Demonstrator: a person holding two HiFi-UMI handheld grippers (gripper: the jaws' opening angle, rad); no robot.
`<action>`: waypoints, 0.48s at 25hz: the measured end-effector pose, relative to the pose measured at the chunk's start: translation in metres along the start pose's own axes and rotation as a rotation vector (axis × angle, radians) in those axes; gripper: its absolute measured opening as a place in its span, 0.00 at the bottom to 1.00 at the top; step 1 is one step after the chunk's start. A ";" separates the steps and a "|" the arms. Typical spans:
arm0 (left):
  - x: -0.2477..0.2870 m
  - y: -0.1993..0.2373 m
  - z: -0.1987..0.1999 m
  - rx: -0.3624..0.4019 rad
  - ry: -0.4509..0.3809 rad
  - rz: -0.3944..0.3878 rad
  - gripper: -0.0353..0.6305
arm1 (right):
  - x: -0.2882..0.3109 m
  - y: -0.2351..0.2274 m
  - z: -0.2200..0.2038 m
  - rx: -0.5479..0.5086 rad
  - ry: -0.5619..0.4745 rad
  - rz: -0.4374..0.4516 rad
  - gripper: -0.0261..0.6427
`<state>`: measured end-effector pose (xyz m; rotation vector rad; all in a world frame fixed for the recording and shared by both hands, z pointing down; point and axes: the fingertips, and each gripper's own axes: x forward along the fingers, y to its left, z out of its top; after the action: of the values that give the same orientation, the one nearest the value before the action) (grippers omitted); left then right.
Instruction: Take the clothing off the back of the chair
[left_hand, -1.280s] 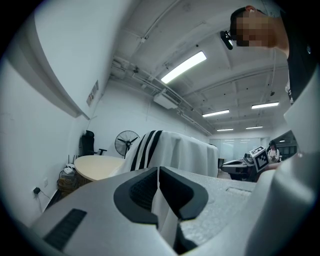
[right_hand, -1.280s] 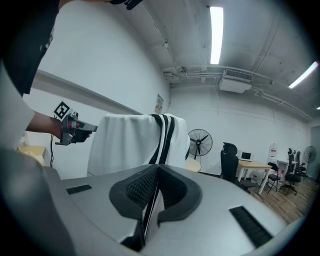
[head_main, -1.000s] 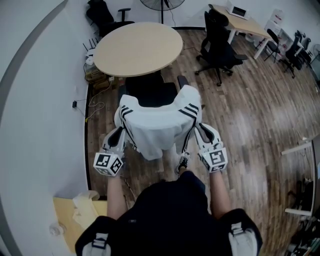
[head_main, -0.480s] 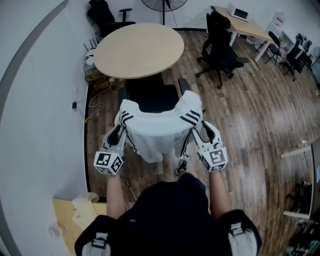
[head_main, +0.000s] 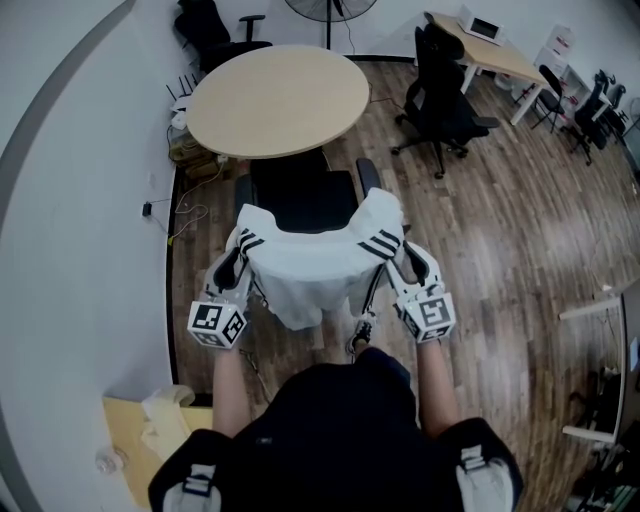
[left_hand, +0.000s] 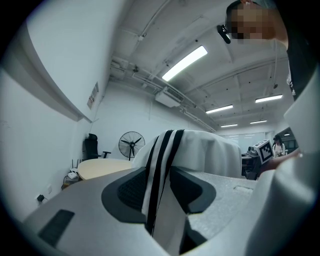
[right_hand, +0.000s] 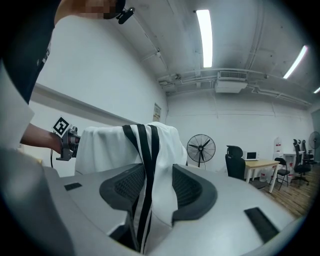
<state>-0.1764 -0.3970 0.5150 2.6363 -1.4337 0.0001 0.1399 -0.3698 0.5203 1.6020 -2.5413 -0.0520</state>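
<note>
A white garment with black stripes hangs over the back of a black chair, right in front of me. My left gripper is at the garment's left shoulder. Its jaws are opening, and the striped sleeve hangs loosely between the pads. At the right shoulder is my right gripper, jaws spread wide, with the striped cloth draped between its pads and not pinched. Both point level at the chair back.
A round wooden table stands just beyond the chair. Further black office chairs and a desk are at the back right, a fan at the back. The white wall runs along the left, with cardboard near my feet.
Both grippers' jaws have spread apart around the garment's shoulders. The garment's shoulder ends have drawn in a little and it rests on the chair back.
</note>
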 end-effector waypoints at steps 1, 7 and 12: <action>0.000 0.001 0.000 -0.001 -0.001 0.001 0.26 | 0.001 0.000 0.000 0.000 0.001 0.004 0.28; 0.002 -0.001 0.003 -0.003 -0.008 -0.004 0.26 | 0.007 0.007 0.003 -0.006 -0.012 0.052 0.12; 0.002 -0.003 0.006 0.005 -0.019 -0.012 0.21 | 0.007 0.007 0.003 -0.009 -0.003 0.064 0.07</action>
<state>-0.1730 -0.3981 0.5089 2.6558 -1.4252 -0.0227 0.1296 -0.3734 0.5185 1.5175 -2.5886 -0.0582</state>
